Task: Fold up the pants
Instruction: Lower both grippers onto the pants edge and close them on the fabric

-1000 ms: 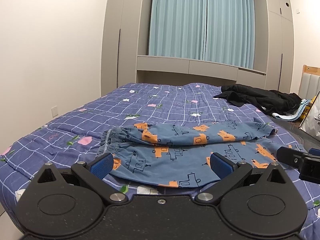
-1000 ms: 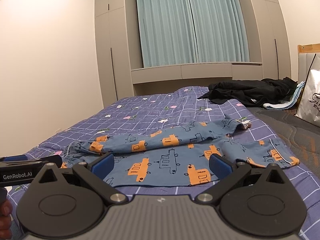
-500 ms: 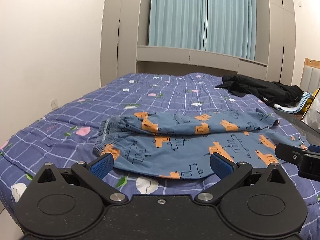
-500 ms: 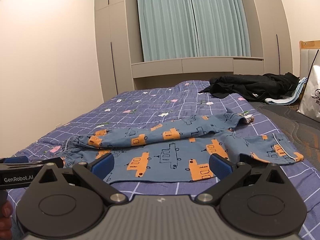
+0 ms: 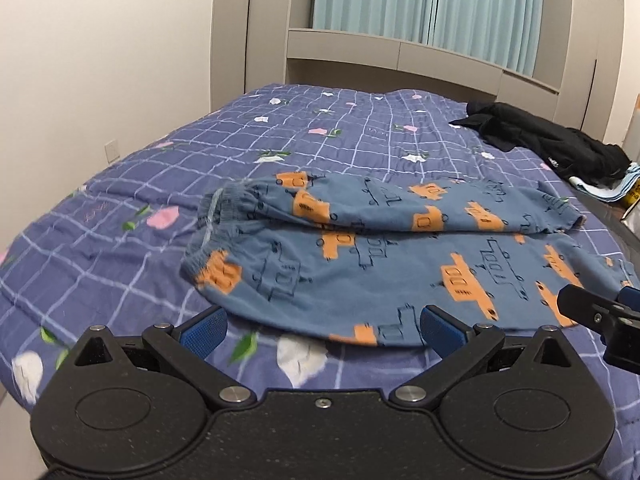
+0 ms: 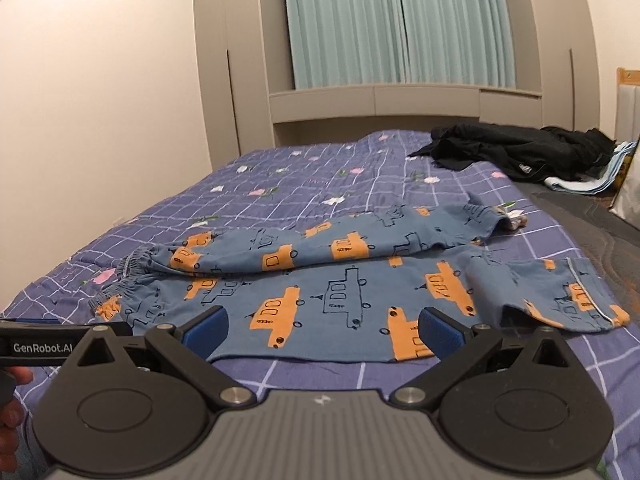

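Note:
Blue pants with orange truck prints (image 5: 380,256) lie flat across the purple checked bed, waistband to the left, leg ends to the right; they also show in the right wrist view (image 6: 352,280). The far leg lies partly over the near one. My left gripper (image 5: 320,328) is open and empty, just before the pants' near edge by the waistband end. My right gripper (image 6: 320,330) is open and empty, over the near edge toward the leg ends. Each gripper's side shows in the other's view.
The bed's quilt (image 5: 120,248) spreads out on all sides of the pants. A black garment (image 6: 516,148) lies at the far right of the bed, with light blue folded cloth (image 6: 600,178) beside it. Wardrobes and curtains stand beyond.
Both grippers have moved forward and tilted down toward the pants' near edge. The pants have not moved and both grippers stay open.

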Action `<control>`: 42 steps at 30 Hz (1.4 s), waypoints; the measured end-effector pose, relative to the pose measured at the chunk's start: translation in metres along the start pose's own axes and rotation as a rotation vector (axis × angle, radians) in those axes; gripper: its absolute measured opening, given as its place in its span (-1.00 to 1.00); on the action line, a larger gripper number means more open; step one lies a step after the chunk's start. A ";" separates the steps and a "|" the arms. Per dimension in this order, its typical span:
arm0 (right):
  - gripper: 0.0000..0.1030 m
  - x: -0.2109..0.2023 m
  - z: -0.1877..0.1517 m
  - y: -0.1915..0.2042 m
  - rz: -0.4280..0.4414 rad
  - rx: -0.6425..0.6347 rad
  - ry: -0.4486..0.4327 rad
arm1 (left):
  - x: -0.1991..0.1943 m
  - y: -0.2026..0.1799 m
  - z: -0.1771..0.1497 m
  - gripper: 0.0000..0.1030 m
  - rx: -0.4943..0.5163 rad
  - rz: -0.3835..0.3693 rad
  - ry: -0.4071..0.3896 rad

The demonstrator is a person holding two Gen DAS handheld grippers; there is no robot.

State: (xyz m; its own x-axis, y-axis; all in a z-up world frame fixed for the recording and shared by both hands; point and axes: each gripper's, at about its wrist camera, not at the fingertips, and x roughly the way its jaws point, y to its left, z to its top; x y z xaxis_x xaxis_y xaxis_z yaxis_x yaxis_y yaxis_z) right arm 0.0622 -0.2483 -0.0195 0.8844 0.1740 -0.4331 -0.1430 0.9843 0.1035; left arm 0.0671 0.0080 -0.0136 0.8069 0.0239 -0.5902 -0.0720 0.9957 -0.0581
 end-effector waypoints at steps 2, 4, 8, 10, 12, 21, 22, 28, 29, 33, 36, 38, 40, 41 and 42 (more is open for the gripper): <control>1.00 0.010 0.010 0.000 0.010 -0.005 0.033 | 0.006 -0.001 0.009 0.99 0.013 0.007 0.003; 1.00 0.020 0.018 0.001 0.024 -0.013 0.062 | 0.014 0.000 0.020 0.99 0.018 0.000 0.016; 1.00 0.038 0.032 0.004 0.045 -0.032 0.101 | 0.033 0.003 0.041 0.99 0.033 -0.023 0.057; 1.00 0.044 0.038 0.006 0.047 -0.050 0.111 | 0.043 0.004 0.051 0.99 0.045 -0.025 0.068; 1.00 0.051 0.043 0.008 0.048 -0.068 0.118 | 0.050 0.006 0.059 0.99 0.055 -0.023 0.079; 1.00 0.087 0.068 0.007 0.067 -0.104 0.136 | 0.092 0.008 0.105 0.99 0.117 -0.001 0.093; 1.00 0.092 0.070 0.007 0.070 -0.111 0.136 | 0.099 0.007 0.111 0.99 0.129 0.002 0.099; 1.00 0.124 0.088 0.000 0.137 -0.178 0.144 | 0.135 0.010 0.141 0.99 0.174 0.015 0.102; 1.00 0.131 0.092 -0.002 0.157 -0.182 0.143 | 0.140 0.011 0.144 0.99 0.183 0.020 0.100; 1.00 0.165 0.108 -0.014 0.210 -0.210 0.138 | 0.166 0.012 0.158 0.99 0.230 0.049 0.095; 1.00 0.197 0.115 -0.025 0.211 -0.250 0.147 | 0.185 0.012 0.163 0.99 0.268 0.064 0.104; 1.00 0.214 0.118 -0.031 0.233 -0.271 0.152 | 0.196 0.013 0.164 0.99 0.285 0.066 0.116; 1.00 0.233 0.123 -0.035 0.243 -0.303 0.161 | 0.207 0.012 0.166 0.99 0.304 0.067 0.122; 1.00 0.243 0.125 -0.036 0.251 -0.317 0.170 | 0.211 0.012 0.166 0.99 0.312 0.068 0.122; 1.00 0.253 0.127 -0.038 0.261 -0.325 0.181 | 0.216 0.011 0.167 0.99 0.322 0.067 0.121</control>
State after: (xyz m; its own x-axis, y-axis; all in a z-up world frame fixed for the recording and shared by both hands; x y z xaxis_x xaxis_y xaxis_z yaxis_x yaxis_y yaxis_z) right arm 0.3475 -0.2451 -0.0188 0.7120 0.3918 -0.5827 -0.5089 0.8597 -0.0438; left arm 0.3380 0.0390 -0.0073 0.7299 0.0983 -0.6764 0.0821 0.9698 0.2295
